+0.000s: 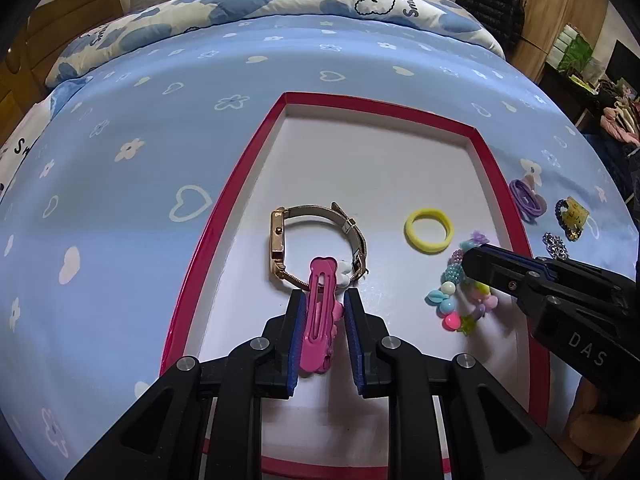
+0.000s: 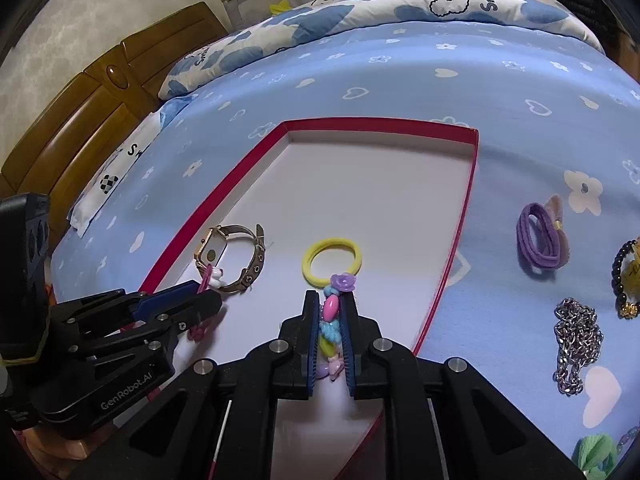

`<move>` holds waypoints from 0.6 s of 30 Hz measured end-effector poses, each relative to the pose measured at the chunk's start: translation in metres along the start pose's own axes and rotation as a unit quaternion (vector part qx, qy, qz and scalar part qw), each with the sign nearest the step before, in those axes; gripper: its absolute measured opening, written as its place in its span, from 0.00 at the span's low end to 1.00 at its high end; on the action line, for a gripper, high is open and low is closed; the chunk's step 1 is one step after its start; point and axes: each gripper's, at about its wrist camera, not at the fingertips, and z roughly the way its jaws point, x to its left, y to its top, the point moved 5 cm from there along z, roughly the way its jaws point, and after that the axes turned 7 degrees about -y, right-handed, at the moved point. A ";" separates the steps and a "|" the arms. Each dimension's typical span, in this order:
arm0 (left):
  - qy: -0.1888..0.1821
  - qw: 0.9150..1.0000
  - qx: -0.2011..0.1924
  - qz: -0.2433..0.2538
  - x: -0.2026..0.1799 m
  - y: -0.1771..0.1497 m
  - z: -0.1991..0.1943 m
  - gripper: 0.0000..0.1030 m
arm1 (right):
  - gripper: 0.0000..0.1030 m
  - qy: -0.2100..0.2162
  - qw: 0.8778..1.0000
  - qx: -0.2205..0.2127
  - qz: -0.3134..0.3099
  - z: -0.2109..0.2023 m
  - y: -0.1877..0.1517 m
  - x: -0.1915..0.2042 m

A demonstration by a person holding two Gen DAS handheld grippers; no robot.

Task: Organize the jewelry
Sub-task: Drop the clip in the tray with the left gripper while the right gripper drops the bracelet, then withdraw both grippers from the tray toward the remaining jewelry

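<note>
Nearest the left wrist lens, the left tongs [image 1: 323, 300] pinch a pink hair clip [image 1: 319, 316] between their blue pads; its long axis runs up the frame along the fingers, its rounded tip overlapping the lower band of a gold watch [image 1: 316, 246]. In the right wrist view these same tongs [image 2: 208, 294] enter from the lower left, and only a sliver of the clip [image 2: 205, 282] shows beside the watch [image 2: 232, 258].

At the bottom centre of the right wrist view, the right tongs [image 2: 329, 308] are pressed onto a multicoloured bead bracelet [image 2: 331, 320], which stands as a vertical strand between the pads with a purple flower bead at the top. The left wrist view shows what that view hides: the bracelet [image 1: 460, 296] lies in a loop on the white tray floor at centre right, with the right tongs [image 1: 470, 264] closed over its upper part.

Both items sit inside the red-rimmed tray [image 1: 240, 184], which rests on a blue bed sheet [image 1: 140, 140]. A yellow hair tie [image 1: 429, 231] lies flat in the tray, just above the bracelet.

Outside the tray, along the right edge of the right wrist view, lie purple hair ties [image 2: 540, 242], a silver chain [image 2: 576, 344], a dark bead bracelet [image 2: 624, 276] and a green fabric piece [image 2: 596, 452]. A wooden headboard [image 2: 80, 120] occupies the upper left.
</note>
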 end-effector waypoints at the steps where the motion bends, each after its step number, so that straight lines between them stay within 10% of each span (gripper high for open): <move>1: -0.001 1.000 -0.001 -0.001 0.000 0.000 -0.001 0.19 | 0.12 0.000 1.000 0.000 0.001 0.000 0.000 0.000; 18: -0.030 0.998 -0.034 -0.039 0.005 -0.008 -0.033 0.48 | 0.35 0.022 0.998 -0.053 0.035 -0.049 -0.004 -0.016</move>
